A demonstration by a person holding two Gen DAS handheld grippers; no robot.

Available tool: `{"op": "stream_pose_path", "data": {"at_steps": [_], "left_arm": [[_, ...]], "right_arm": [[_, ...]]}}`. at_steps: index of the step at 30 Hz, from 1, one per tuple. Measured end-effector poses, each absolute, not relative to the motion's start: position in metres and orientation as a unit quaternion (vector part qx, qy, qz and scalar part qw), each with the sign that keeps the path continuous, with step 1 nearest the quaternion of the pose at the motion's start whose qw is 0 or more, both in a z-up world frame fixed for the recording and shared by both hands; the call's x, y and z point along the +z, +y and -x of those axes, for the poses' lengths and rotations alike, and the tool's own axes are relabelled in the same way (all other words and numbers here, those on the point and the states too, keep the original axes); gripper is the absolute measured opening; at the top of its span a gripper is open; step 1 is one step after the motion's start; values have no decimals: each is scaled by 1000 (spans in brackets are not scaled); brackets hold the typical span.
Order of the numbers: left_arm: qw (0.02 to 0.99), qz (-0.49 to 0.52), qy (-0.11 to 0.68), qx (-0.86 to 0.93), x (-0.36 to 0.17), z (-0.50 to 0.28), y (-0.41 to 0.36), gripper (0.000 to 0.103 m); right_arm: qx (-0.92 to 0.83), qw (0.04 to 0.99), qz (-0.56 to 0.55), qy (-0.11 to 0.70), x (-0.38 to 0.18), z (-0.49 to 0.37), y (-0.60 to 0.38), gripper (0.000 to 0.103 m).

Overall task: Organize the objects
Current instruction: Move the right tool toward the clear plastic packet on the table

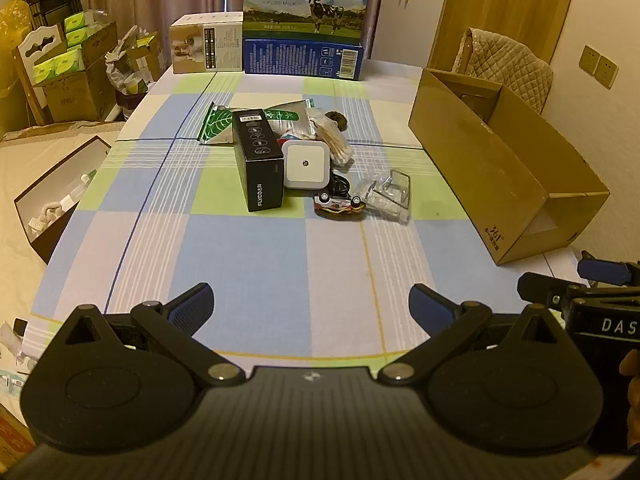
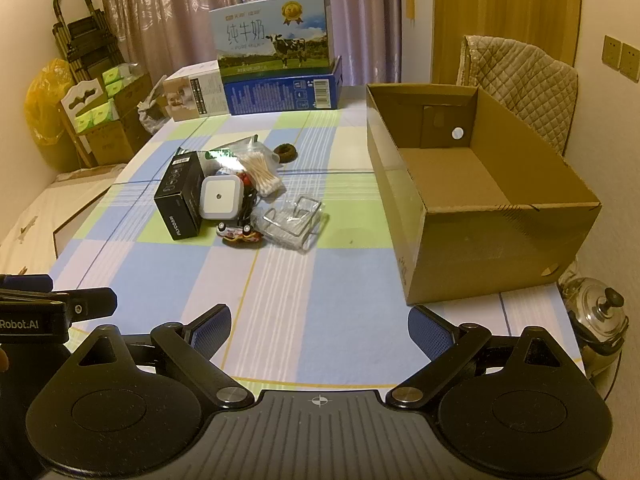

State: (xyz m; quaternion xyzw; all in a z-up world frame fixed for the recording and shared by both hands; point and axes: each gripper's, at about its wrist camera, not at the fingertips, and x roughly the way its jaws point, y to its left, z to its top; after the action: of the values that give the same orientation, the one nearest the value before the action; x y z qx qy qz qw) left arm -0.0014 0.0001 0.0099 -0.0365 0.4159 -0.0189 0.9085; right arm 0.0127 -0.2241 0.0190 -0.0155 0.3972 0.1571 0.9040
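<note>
Ahead of your black left gripper (image 1: 310, 304) with blue pads lies a checked tablecloth (image 1: 248, 248) in blue, green and lilac. Beyond sit a black rectangular carton (image 1: 258, 160), a white square night-light (image 1: 306, 164), and right, a plain brown cardboard box (image 2: 480, 208).

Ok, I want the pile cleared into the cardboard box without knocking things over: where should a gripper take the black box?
Probably across the black box at its long side faces, near the free front end. Come from above and the near side: it lies flat, lengthwise toward the grippers, and the white night light crowds its right side further back.
</note>
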Motion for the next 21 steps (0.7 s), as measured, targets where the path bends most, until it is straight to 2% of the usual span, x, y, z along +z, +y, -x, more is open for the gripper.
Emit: {"op": "stream_pose_path", "data": {"at_steps": [21], "left_arm": [[908, 39, 416, -19, 10, 0, 2, 102]], "right_arm": [[158, 903, 16, 398, 17, -13, -223, 93]]}}
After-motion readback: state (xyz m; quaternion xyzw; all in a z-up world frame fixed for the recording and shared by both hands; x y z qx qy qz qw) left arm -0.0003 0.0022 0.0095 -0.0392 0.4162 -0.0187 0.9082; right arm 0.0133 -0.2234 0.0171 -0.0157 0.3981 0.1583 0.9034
